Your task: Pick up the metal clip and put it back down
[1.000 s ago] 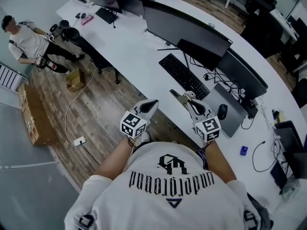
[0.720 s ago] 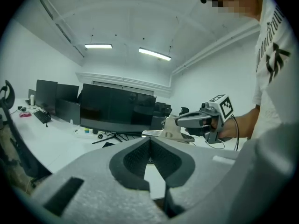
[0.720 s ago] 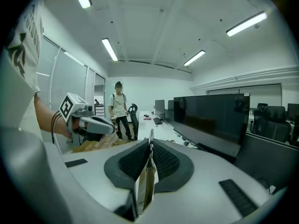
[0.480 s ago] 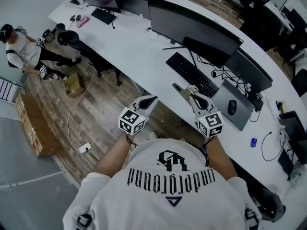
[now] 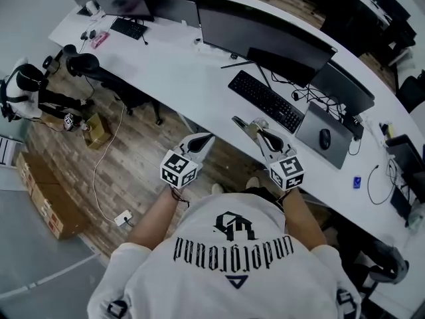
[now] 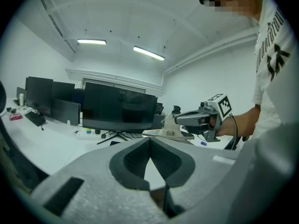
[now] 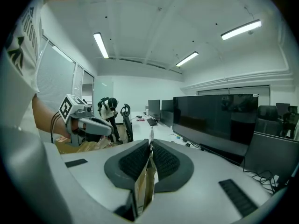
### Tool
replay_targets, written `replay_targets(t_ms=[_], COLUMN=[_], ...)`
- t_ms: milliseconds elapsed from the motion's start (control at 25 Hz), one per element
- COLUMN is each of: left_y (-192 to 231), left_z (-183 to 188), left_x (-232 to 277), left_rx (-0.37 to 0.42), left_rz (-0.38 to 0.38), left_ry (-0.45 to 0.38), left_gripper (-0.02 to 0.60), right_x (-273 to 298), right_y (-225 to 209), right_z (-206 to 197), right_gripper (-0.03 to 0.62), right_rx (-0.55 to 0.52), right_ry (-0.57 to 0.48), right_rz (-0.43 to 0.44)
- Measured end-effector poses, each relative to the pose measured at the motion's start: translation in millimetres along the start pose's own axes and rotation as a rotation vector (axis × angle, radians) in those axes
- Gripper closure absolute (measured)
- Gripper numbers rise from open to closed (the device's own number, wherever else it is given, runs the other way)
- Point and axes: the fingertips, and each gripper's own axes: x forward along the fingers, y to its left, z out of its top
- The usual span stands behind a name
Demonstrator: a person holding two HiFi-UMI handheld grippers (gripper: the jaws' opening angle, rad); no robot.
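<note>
A: How is the metal clip [image 7: 145, 190] likely to handle?

B: It looks like thin sheet metal, so probably light and stiff, with smooth faces that could slide against the pads [image 7: 133, 160]. It should not break when set down, though it might skid on the tabletop [image 5: 179, 65]. The sound hold is across its flat faces, where the pads bear broadly.

A: And where does it sit relative to the right gripper [image 5: 260, 133]?

B: That gripper has its jaws drawn in narrow on it. The clip stands edge-on between the pads, flat sides against them, and one end pokes past the tips toward the keyboard [image 5: 265, 102]. It is off the tabletop, in the air over the near edge, just in front of the keyboard.

A: The left gripper [image 5: 201, 140]?

B: Its jaws are together with nothing between them. It hangs beside the right one, out past the tabletop's near edge over the floor [image 5: 133, 158], and has no part in the hold.
</note>
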Motion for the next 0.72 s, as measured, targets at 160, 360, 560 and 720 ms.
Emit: replay_targets(t_ms=[160,360,560,720], left_y=[8,17,27,31], left_z=[-5,-13,-20,-24], left_x=[1,5,15,29], left_rx=[-0.006,-0.014,-0.025,-0.044], left_rz=[-0.020,-0.010,0.011,0.027], left_ry=[0.013,0.026,0.040,0.049], left_gripper=[0.569,0.569,0.569,0.569], right_x=[8,17,33,45], right_y=[0,-5,-15,-21], right_z=[-4,-13,-22,-32], right_gripper=[0.557,0.557,0.557,0.559], right_rx=[0.010,0.016,0.031,0.041], right_ry=[0.019,0.032,0.044,0.057], right_rz=[-0.008,0.000,0.018,0.047])
